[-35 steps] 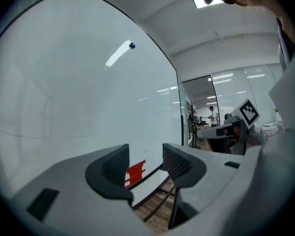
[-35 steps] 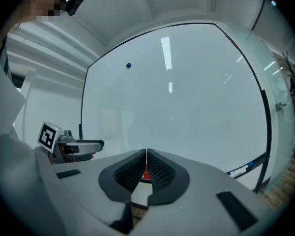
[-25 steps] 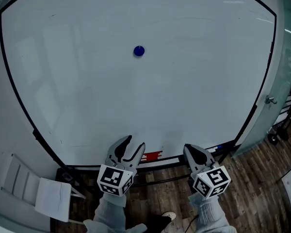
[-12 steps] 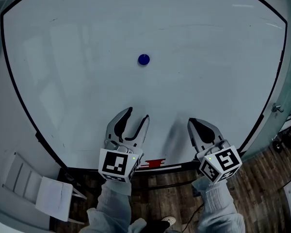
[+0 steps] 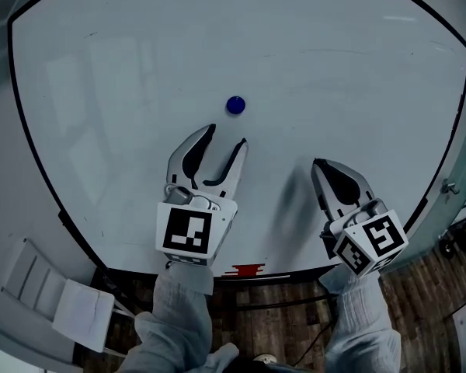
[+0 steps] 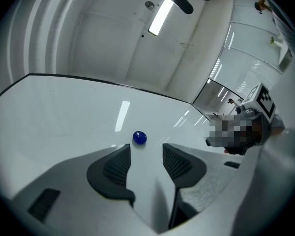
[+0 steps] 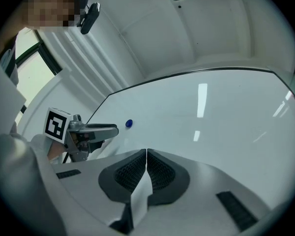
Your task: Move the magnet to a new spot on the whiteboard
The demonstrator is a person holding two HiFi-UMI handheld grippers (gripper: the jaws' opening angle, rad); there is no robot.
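A small round blue magnet (image 5: pixel 234 105) sticks to the whiteboard (image 5: pixel 334 76) near its middle. My left gripper (image 5: pixel 227 134) is open, its two tips just below the magnet and apart from it. In the left gripper view the magnet (image 6: pixel 139 137) lies just beyond the gap between the fingers (image 6: pixel 115 167), nothing between them. My right gripper (image 5: pixel 321 164) hovers lower right over the board, jaws shut on nothing. In the right gripper view its pads (image 7: pixel 160 170) meet, and the magnet (image 7: pixel 129 124) shows far left past the left gripper (image 7: pixel 113 128).
The whiteboard has a black frame (image 5: pixel 39 169) and a tray edge with a red item (image 5: pixel 246 270) at the bottom. A white folded stand (image 5: pixel 62 305) sits at lower left on the wood floor (image 5: pixel 279 325). A glass door with a handle (image 5: pixel 452 186) is at right.
Both grippers have risen up the board from its bottom edge. The left gripper's open tips have closed in on the magnet from below. The right one stays shut.
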